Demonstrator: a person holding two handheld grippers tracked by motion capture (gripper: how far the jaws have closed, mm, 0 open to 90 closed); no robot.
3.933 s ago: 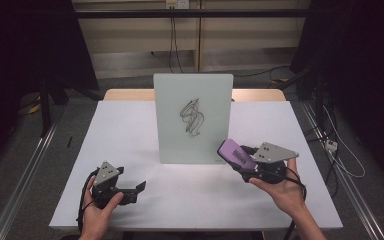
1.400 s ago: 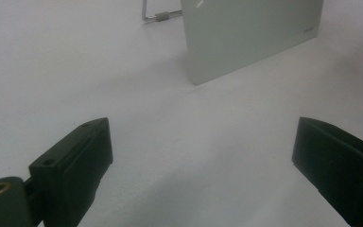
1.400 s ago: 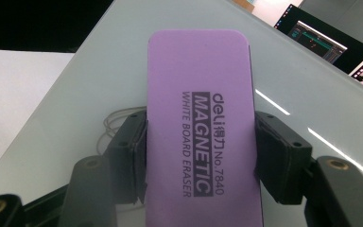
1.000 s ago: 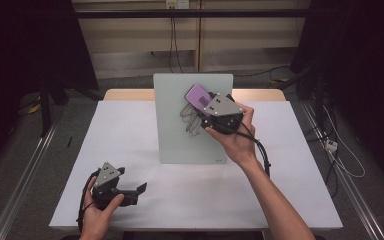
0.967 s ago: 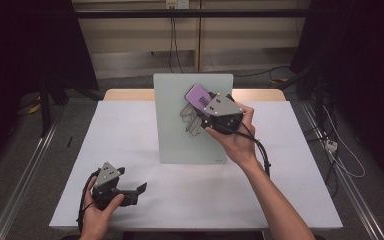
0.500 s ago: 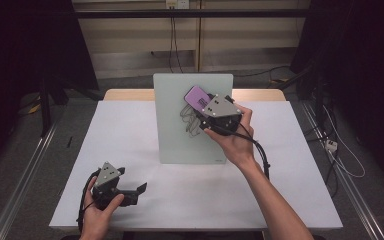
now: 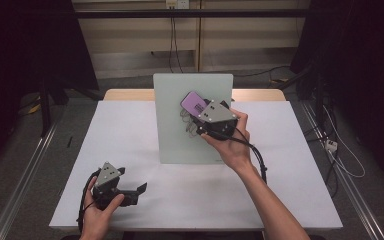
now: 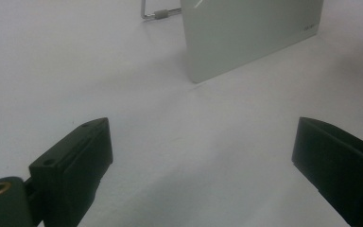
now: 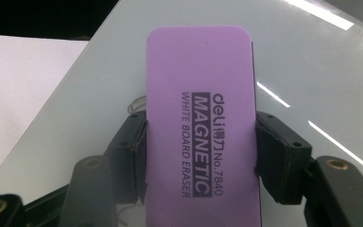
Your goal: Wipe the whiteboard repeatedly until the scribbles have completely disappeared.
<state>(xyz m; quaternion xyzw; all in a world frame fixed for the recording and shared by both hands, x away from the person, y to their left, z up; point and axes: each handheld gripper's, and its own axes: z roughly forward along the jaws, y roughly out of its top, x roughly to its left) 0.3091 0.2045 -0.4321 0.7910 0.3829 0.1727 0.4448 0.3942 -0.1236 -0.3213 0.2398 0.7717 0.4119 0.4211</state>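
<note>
Resting low on the desk (image 7: 130,125), the left tool (image 7: 139,189) has its jaws spread wide with nothing between them. Over to the right, the right tool (image 7: 196,111) is clamped on the purple eraser (image 7: 195,103), flat against the upright board (image 7: 180,130), its long axis running up-left over the scribble (image 7: 186,119).

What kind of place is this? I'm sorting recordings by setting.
Probably a lab recording rig, not a home: a white-covered table holding an upright whiteboard panel, black curtains around it, and loose floor cables.
</note>
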